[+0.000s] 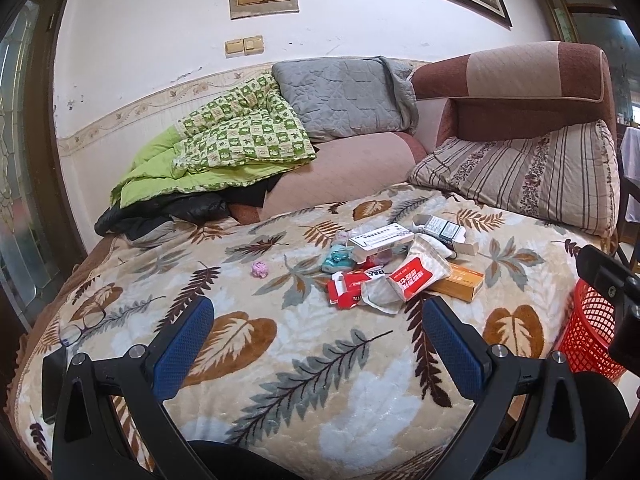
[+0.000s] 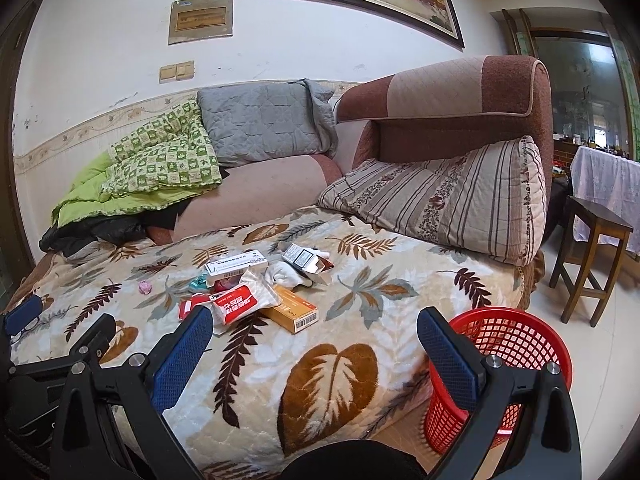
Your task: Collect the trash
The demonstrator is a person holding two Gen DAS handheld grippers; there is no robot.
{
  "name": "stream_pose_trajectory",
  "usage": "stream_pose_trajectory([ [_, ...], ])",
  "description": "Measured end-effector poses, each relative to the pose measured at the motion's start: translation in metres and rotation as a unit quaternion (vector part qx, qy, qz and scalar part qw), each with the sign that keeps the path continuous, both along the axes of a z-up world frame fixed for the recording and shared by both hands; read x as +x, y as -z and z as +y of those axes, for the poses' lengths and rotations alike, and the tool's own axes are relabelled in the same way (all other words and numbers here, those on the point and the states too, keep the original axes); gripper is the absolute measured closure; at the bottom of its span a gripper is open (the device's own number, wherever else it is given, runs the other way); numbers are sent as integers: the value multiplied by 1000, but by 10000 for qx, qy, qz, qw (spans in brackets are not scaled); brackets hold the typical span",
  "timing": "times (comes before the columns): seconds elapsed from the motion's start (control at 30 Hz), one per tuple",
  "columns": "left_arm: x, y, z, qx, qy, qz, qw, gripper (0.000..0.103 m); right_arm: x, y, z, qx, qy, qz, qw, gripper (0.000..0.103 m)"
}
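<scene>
A heap of trash lies on the leaf-patterned blanket (image 1: 320,360): a red and white packet (image 1: 416,276) (image 2: 240,300), an orange box (image 1: 460,280) (image 2: 296,312), a white box (image 1: 380,240) (image 2: 236,266), a cigarette pack (image 2: 304,260), a red carton (image 1: 348,286) and a small pink wad (image 1: 260,269) (image 2: 145,287). My left gripper (image 1: 318,312) hovers open just short of the heap, holding nothing. My right gripper (image 2: 316,324) is open and holds nothing, between the heap and a red mesh basket (image 2: 496,376) (image 1: 592,336) on the floor at the sofa's right edge.
Behind the heap are a green quilt (image 1: 224,148), a grey cushion (image 1: 344,96), a striped pillow (image 2: 448,196) and the sofa arm (image 2: 460,96). Eyeglasses (image 1: 82,326) lie on the blanket at the left. A wooden stool (image 2: 592,264) stands on the floor to the right.
</scene>
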State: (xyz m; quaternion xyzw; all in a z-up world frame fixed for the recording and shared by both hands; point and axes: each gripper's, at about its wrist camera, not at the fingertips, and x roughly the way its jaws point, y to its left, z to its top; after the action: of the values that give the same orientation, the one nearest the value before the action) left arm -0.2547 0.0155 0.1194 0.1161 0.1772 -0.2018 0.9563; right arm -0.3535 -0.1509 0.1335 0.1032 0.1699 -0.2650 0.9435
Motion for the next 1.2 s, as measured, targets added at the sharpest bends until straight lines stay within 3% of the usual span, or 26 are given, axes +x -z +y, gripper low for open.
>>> stream_pose_trajectory([
  [0.7, 20, 10, 11, -52, -68, 318, 9995, 0, 17, 10, 3, 19, -97, 322, 9994, 0],
  [1.2, 52, 33, 8, -63, -98, 1010, 9948, 0, 54, 28, -15, 560, -278, 765, 9951, 0],
])
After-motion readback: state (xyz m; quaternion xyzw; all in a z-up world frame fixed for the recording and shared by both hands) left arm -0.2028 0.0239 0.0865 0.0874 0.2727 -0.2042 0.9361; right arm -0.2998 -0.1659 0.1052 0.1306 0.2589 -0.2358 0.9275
